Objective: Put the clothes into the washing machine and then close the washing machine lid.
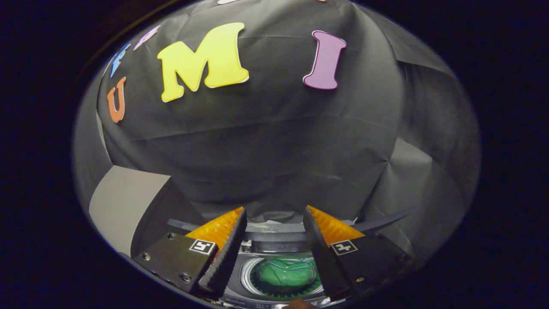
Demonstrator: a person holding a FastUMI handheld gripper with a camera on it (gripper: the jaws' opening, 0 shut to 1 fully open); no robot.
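the grey slab-like raised lid (pixel 128 206) of the washing machine was the largest thing we saw, standing up and off to the left of our gripper (pixel 274 231). below it lay the washing machine's silver-rimmed round drum opening (pixel 246 274), seen between and under the fingers. inside that drum sat the green bundled cloth (pixel 285 274), so the clothes looked already loaded. we held the gripper's fingers wide apart with nothing between them, hovering above the machine's top.

we judged that the coming move turned on the lid: it lay to the left of and slightly ahead of the gripper, its broad face upright and tilted back, its hinge edge seemingly along the machine's rear. the green cloth lay straight below the gap between the fingers, apart from them. something small and brownish (pixel 300 304) showed at the near rim, too cropped for us to tell.
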